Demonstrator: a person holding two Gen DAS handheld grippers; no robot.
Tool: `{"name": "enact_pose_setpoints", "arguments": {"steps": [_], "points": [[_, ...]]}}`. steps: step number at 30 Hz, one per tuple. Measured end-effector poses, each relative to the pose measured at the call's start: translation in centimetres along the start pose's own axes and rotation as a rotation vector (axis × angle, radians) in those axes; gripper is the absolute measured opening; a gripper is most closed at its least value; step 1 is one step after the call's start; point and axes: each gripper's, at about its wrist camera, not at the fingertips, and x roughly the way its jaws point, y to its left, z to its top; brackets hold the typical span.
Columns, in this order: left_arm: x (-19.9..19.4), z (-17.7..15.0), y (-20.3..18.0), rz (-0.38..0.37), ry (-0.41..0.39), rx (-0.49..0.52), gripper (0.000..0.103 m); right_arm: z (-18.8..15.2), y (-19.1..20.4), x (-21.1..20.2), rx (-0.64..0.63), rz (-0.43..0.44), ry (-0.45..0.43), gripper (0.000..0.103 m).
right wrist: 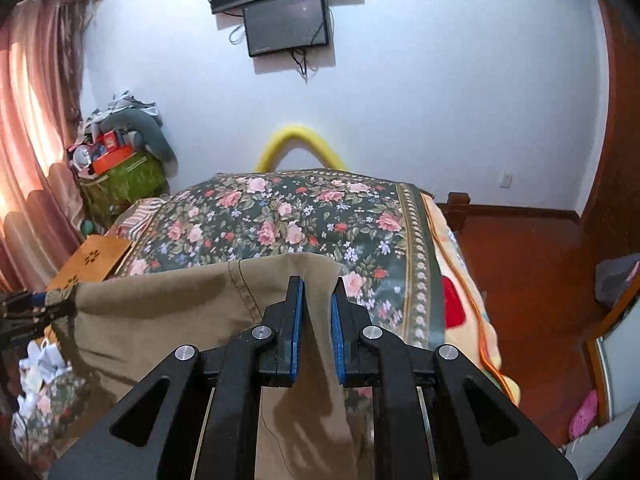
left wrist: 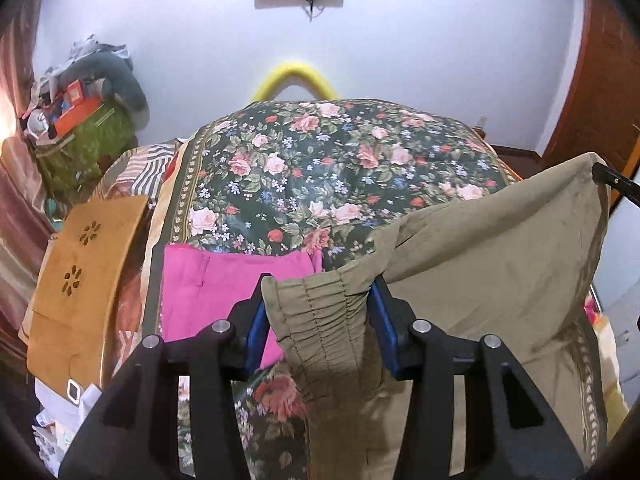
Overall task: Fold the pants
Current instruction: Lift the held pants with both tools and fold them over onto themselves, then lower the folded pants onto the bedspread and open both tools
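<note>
The olive pants [left wrist: 492, 248] are suspended above the bed [left wrist: 320, 168], stretched between the two grippers. The gathered elastic waistband [left wrist: 324, 312] bunches at the left gripper [left wrist: 322, 304]; the rest of the fabric hangs down below both tools.

Left gripper: the blue-padded fingers [left wrist: 386, 320] are partly closed and clamp the waistband on both sides. The fabric fills the gap between the pads.

Right gripper [right wrist: 316, 304]: the fingers [right wrist: 296, 320] are nearly fully closed and pinch a thin fold of the pants' top edge [right wrist: 316, 272]. In the left wrist view, this gripper appears at the upper right, holding the far corner of the fabric.

The bed carries a dark floral cover [right wrist: 280, 220]. A pink garment [left wrist: 216, 280] lies flat on the cover, just beyond the left gripper. A wooden board with cut-out flower patterns [left wrist: 84, 264] lies on the left side of the bed. A yellow curved tube [right wrist: 298, 144] stands behind the far end of the bed, against the white wall. Two dark screens [right wrist: 286, 20] are mounted on that wall.
</note>
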Motion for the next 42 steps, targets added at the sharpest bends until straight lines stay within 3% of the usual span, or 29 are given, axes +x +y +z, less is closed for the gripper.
{"name": "enact_pose_setpoints", "arguments": {"steps": [18, 25, 34, 42], "points": [[-8.2, -11.2, -2.1, -0.021, -0.005, 0.113, 0.047, -11.5, 3.0, -10.3, -0.017, 0.034, 0.037, 0.011], [-7.9, -15.2, -1.7, -0.045, 0.05, 0.093, 0.047, -16.6, 4.7, -11.2, -0.012, 0.054, 0.127, 0.011], [-8.4, -19.4, -1.9, -0.011, 0.084, 0.134, 0.047, -22.0, 5.5, -11.5, 0.025, 0.025, 0.199, 0.011], [-8.4, -22.2, -1.7, 0.02, 0.128, 0.147, 0.046, -24.4, 5.4, -11.5, 0.054, -0.005, 0.266, 0.012]]}}
